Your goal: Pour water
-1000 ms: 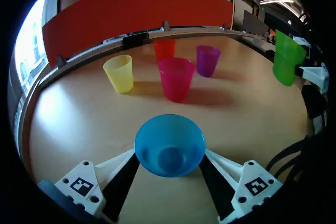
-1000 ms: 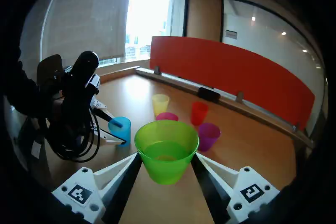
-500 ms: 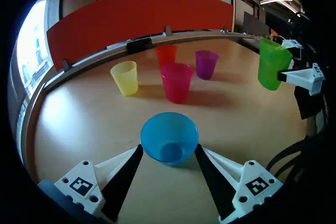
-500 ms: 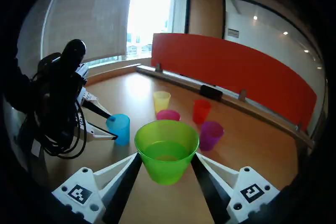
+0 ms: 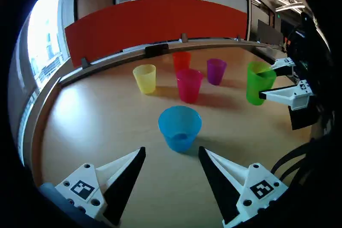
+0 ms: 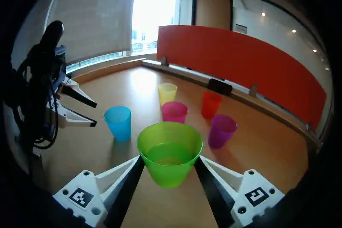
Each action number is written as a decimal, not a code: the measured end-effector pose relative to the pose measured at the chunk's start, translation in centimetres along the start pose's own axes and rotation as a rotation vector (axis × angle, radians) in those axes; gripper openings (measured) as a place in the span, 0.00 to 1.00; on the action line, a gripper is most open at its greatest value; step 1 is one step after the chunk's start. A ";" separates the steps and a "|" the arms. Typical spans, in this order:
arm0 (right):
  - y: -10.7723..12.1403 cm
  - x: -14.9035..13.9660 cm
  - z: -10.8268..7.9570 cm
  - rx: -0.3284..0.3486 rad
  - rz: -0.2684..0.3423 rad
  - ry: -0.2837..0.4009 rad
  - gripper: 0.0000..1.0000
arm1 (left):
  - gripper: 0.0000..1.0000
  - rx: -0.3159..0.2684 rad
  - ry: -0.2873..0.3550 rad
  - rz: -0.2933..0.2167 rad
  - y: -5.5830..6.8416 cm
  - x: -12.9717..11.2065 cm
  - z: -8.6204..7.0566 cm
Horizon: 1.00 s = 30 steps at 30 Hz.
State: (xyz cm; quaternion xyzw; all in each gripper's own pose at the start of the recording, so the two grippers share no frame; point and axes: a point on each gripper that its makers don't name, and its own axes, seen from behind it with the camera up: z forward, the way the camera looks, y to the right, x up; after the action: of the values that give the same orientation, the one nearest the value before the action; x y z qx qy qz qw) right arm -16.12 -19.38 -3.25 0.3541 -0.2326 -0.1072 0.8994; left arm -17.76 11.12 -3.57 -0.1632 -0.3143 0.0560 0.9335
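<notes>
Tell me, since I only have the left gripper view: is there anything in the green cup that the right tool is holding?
Observer: Yes. The right gripper view looks down into the green cup; some liquid sits low in it.
Operator: Is it gripped squarely enough to pour?
Observer: Both fingers of the right tool press on opposite sides of the cup, and its rim looks level.
</notes>
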 end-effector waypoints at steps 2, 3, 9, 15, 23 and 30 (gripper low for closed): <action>0.0 -0.7 0.5 0.007 0.002 -0.008 0.86 | 0.91 0.012 0.001 -0.006 -0.4 -0.2 -0.9; 0.0 -1.0 0.7 0.009 0.002 -0.013 0.86 | 0.91 0.018 0.001 -0.010 -0.5 -0.3 -1.3; -0.2 -3.2 2.3 0.019 0.005 -0.053 0.85 | 0.91 0.050 -0.008 -0.042 -1.4 -1.3 -3.4; -0.5 -4.6 3.8 0.027 0.016 -0.080 0.86 | 0.91 0.068 -0.015 -0.069 -1.9 -2.2 -4.7; -0.7 -5.4 4.7 0.032 0.023 -0.109 0.85 | 0.91 0.069 -0.005 -0.077 -2.3 -1.8 -5.4; -0.6 -6.0 4.9 0.029 0.028 -0.130 0.85 | 0.91 0.067 0.001 -0.085 -2.3 -1.5 -5.6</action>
State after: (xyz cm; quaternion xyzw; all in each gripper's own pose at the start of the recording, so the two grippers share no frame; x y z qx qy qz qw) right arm -23.79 -20.53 -2.61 0.3563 -0.2968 -0.1141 0.8786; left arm -15.54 7.14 -7.89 -0.1184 -0.3184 0.0268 0.9401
